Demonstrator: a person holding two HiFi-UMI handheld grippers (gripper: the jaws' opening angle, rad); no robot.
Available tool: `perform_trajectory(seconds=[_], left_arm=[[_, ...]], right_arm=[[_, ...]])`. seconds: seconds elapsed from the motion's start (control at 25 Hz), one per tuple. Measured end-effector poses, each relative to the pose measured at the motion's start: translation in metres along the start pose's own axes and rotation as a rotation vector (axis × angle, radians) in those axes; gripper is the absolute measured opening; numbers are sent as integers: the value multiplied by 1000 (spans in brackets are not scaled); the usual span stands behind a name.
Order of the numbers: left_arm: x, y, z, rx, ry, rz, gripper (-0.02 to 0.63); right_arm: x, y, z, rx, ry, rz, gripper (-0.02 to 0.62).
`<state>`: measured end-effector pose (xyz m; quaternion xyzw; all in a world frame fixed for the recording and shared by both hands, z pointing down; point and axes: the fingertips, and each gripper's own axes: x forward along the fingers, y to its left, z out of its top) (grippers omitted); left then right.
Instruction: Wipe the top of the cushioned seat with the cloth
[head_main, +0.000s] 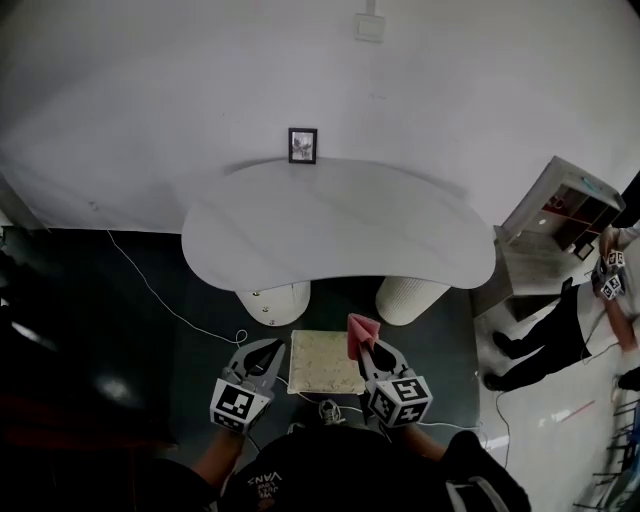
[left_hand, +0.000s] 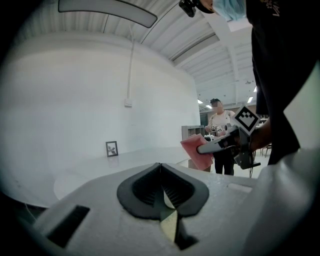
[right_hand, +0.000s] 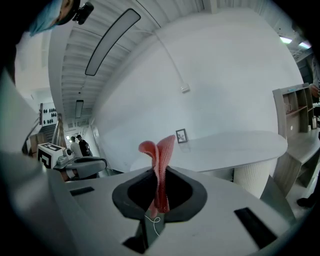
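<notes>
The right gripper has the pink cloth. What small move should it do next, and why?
Probably lower the right gripper and bring it left, so the pink cloth lies flat on the cushioned seat. The cloth is clamped between its jaws by the seat's right edge and does not seem to touch the seat's top yet.

Open seat top, pedestals close behind
The cushioned seat (head_main: 327, 362) lies uncovered between the left hand-held gripper (head_main: 270, 346) and right hand-held gripper (head_main: 368, 348). Just past its far edge stand the bench (head_main: 340, 235)'s left pedestal (head_main: 275, 302) and right pedestal (head_main: 410, 298). A cable (head_main: 160, 300) trails across the floor at left.
</notes>
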<state>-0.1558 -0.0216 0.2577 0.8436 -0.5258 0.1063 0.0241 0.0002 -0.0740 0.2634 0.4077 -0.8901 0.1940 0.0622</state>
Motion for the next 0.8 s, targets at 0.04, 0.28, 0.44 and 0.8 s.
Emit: perform_trajectory(seconds=[0.04,0.28,0.44,0.8], left_arm=[[-1,0,0,-2,2,4,17],[-5,2,18,24,-21,45,17],[-8,4,25,29,-32,56,17],[-10,7,24,10,-29,61,18]], right_arm=[[-2,0,3,-1,0,1,25],[-8,0,16,-22,-22,13,25],[-10,2,21,-34,-36,9,25],[-7,-1,25,-42,-48,-10,25]])
